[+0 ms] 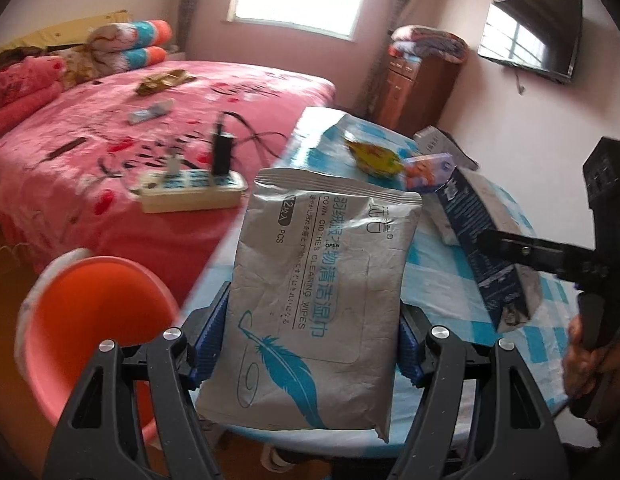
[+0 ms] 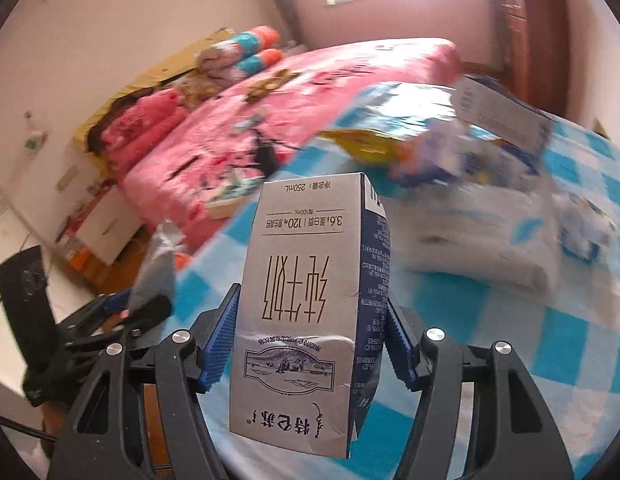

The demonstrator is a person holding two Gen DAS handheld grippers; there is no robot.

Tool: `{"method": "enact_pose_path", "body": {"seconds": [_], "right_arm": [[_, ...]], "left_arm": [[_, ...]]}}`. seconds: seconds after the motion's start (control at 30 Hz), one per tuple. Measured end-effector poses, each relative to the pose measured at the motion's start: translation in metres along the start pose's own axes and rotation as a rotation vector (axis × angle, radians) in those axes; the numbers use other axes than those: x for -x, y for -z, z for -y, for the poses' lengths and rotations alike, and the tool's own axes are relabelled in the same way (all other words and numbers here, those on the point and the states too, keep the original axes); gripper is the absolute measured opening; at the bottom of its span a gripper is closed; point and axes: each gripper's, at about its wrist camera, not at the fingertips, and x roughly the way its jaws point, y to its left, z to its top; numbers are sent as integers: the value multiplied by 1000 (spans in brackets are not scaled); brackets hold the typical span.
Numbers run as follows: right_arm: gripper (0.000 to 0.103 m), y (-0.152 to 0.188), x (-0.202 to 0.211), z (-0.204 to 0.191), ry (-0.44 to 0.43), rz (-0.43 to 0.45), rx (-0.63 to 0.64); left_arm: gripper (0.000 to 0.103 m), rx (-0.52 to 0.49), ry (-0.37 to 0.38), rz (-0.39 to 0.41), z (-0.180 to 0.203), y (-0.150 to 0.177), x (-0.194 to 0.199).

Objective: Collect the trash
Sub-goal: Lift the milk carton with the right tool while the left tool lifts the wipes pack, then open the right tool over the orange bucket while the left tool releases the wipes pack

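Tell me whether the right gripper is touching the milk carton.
Touching. The right wrist view shows the right gripper with both blue pads pressed against the sides of the milk carton, which is held above the table.

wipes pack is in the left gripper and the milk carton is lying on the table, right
Not quite. The wipes pack is in the left gripper, but the milk carton is clamped in the right gripper, off the table; the right wrist view shows it.

Motion blur smears the wrappers (image 2: pixel 449 156) heaped on the checked table (image 2: pixel 569 320); their labels cannot be read.
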Motion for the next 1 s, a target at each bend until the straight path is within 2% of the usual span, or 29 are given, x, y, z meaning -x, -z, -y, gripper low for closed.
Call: {"method": "enact_pose_path", "body": {"seconds": [0.23,0.33,0.63,0.8,0.87,0.93,1.0], "right_arm": [[66,-21,-25,-77,-179,-45,131],[66,-29,-40,-107,-230,-67,179],[66,-37,-93,-176,-318,-128,291],[66,-30,-118,-197,-335,-165,306],[68,-27,-127,-204,-340,-170,309],[81,-24,-136,-208,-330,-175,325],[87,-22,-140,-206,-304,-157,331]], "left_arm": [[71,81,-131,22,-54,6,22],[71,134,-180,16,-80,13,26],[71,234,-273,-31,-129,37,17],[71,278,-299,-48,-147,47,13],[77,290,-324,-59,-154,51,9],[87,310,-357,-62,-162,55,9],[89,332,-376,-59,-169,59,11]]}}
